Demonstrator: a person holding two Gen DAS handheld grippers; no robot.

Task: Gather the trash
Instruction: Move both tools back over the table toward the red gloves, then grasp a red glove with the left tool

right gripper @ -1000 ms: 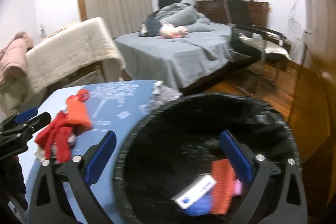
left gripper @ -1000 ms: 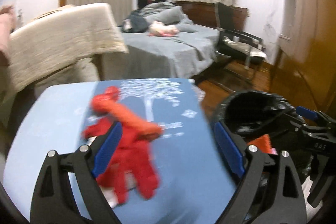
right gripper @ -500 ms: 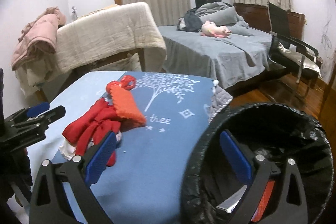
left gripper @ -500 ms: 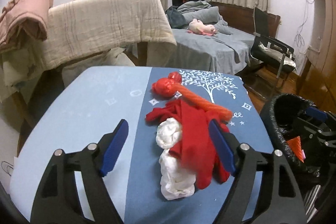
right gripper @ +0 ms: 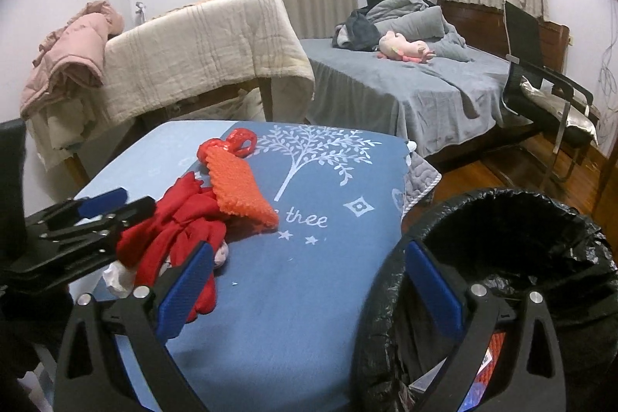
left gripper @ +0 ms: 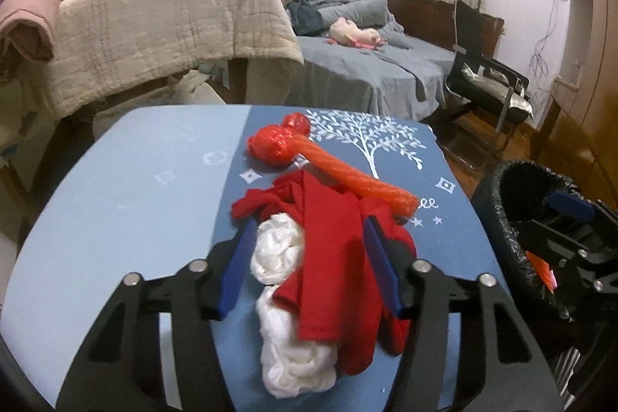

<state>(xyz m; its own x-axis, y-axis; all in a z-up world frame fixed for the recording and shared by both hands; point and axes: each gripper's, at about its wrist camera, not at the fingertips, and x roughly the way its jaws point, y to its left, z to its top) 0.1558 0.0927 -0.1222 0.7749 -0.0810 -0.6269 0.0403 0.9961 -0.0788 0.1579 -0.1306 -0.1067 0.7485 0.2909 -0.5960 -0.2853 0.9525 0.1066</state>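
A pile of red cloth [left gripper: 332,257] over a white crumpled wad [left gripper: 282,250] lies on the blue table [left gripper: 135,199], with an orange mesh sleeve [left gripper: 359,180] and red mesh ball [left gripper: 274,145] beyond it. My left gripper [left gripper: 309,257] straddles the pile, its jaws closing, blue pads at both sides of the cloth and wad. In the right wrist view the left gripper [right gripper: 131,230] sits at the red cloth [right gripper: 174,230]. My right gripper [right gripper: 309,290] stands open over the table's edge, one finger at the rim of the black-bagged bin [right gripper: 502,238], holding nothing.
The bin [left gripper: 533,219] stands off the table's right side with orange scraps [left gripper: 539,265] inside. Beyond the table are a blanket-draped frame [left gripper: 174,26], a grey bed [right gripper: 405,95], a black chair [right gripper: 540,83] and wooden floor.
The left gripper moved forward and down over the pile and its jaws narrowed around it. The right wrist view swung from above the bin toward the table, then stayed put.
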